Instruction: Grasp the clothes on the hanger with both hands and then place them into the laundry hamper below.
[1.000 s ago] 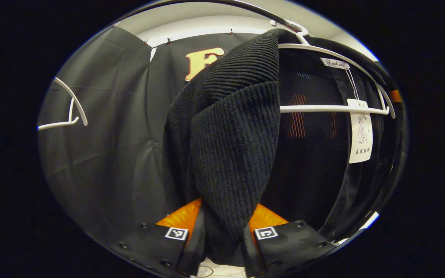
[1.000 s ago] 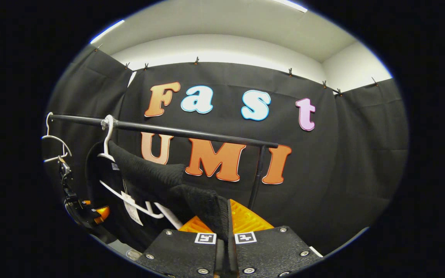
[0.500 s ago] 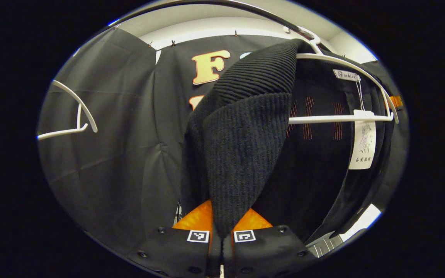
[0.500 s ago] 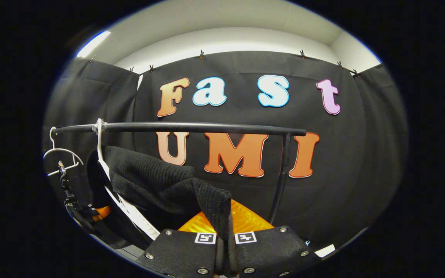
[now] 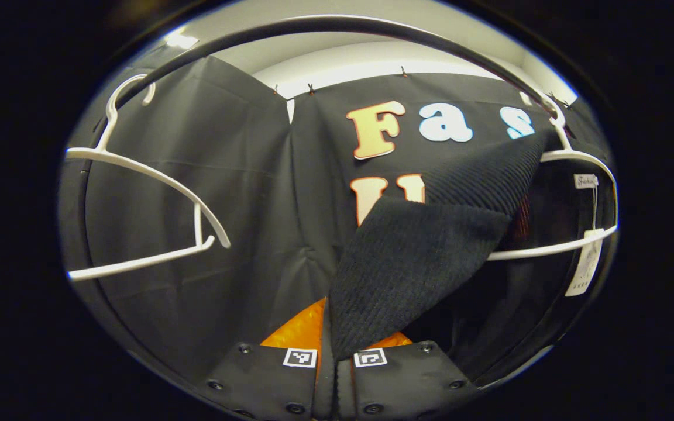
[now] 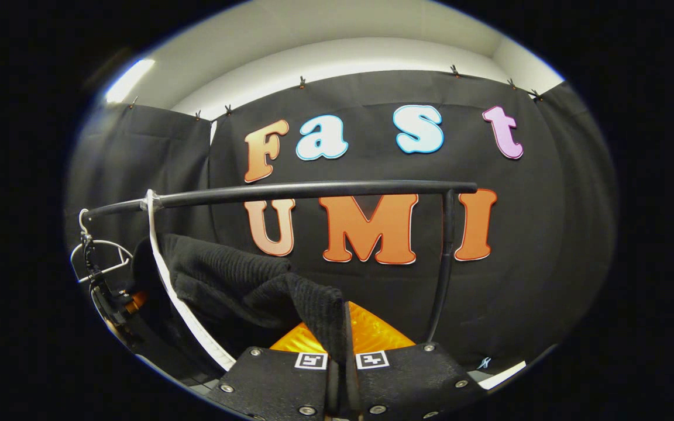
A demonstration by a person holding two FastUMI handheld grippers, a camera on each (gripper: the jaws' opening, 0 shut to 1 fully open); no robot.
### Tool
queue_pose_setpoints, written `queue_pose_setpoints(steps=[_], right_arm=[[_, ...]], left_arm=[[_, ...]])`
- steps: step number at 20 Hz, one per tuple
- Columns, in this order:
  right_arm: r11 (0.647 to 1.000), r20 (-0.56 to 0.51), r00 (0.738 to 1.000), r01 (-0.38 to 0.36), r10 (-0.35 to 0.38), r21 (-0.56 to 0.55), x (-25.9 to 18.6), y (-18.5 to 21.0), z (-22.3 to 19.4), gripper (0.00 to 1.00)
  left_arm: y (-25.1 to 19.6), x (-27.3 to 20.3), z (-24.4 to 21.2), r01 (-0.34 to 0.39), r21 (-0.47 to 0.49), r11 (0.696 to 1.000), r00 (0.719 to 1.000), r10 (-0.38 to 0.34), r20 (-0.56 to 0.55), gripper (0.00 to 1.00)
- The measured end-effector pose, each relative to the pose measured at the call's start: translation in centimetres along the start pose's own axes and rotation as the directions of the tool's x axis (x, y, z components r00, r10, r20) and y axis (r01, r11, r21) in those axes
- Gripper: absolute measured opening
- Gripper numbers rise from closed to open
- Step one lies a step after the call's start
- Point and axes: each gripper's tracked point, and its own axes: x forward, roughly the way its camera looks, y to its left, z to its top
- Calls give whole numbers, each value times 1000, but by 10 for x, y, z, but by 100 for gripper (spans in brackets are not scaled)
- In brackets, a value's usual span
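Left gripper (image 5: 335, 351): fingers pinched together on a fold of the black knit sweater (image 5: 413, 263), cloth wedged between the orange pads, no gap showing. Right gripper (image 6: 341, 356): same deal, fingers closed tight on another fold of the sweater (image 6: 313, 304).

Sweater not off yet. In the left gripper view its ribbed shoulder drapes over the white hanger (image 5: 571, 245), hooked near the right end of the black rail (image 5: 325, 26); a paper tag (image 5: 584, 270) dangles off the hanger bar. A second, bare hanger (image 5: 150, 199) hangs near the rail's left end. In the right gripper view the garment runs from the fingers back up to the hanger (image 6: 182, 310) at the rail's (image 6: 313, 190) left end, stretched fairly taut.

Step, as I judge it: both grasps made, pulling the sweater off the hanger. Hamper isn't visible in either view, task says below.

Next: draw both ends out and down together until the shoulders slip off the hanger arms, then lower toward the hamper. Risk: knit snagging on a hanger tip, or the hanger coming off the rail.
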Motion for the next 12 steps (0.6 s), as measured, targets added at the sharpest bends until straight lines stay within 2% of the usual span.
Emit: queue_pose_setpoints(steps=[4, 7, 12], right_arm=[[996, -13, 996, -86, 87, 26, 12, 12, -7, 4], [981, -4, 987, -159, 161, 115, 26, 11, -9, 4], [960, -21, 977, -206, 214, 187, 56, 4, -28, 4]], left_arm=[[27, 8, -6, -40, -57, 998, 999, 39, -13, 12], [31, 5, -2, -36, -19, 999, 999, 36, 0, 12], [30, 24, -5, -32, -3, 999, 999, 32, -7, 12]])
